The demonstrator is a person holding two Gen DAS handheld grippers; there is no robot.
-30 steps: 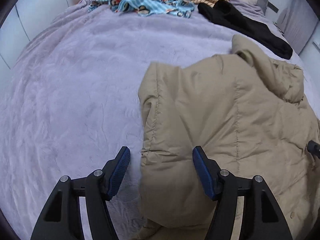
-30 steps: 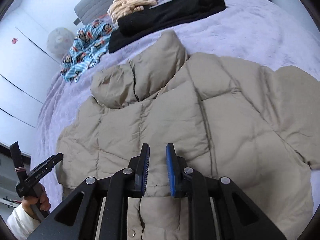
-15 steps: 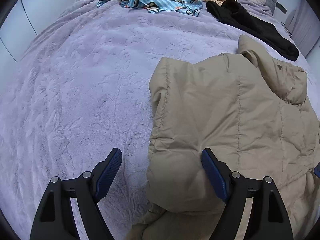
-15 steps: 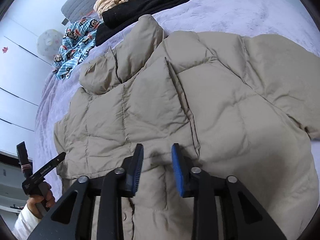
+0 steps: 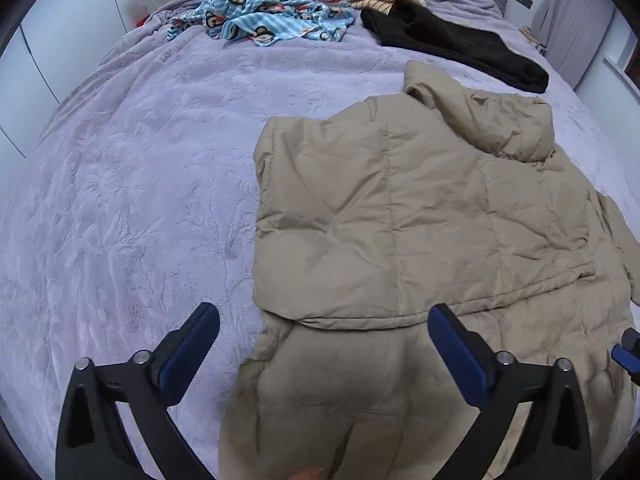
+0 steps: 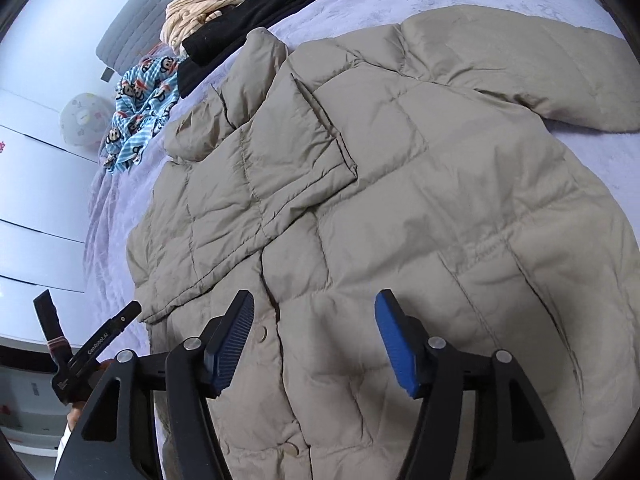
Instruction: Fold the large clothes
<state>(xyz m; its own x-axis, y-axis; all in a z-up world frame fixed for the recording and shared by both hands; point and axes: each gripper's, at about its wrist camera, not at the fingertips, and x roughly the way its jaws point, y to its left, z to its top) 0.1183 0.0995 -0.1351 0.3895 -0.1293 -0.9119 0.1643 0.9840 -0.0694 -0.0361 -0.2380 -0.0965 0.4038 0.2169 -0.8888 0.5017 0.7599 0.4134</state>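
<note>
Both grippers, left gripper and right gripper, just spread empty above the jacket; bare bedspread lies beside its edge.

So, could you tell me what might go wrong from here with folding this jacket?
1. The folded-in sleeve is puffy and both claws, left and right, have just been opening with nothing between them; it may spring back.
2. The other sleeve still lies spread on the bed, so the fold is uneven.
3. The collar stands up bulky and may bunch.
</note>
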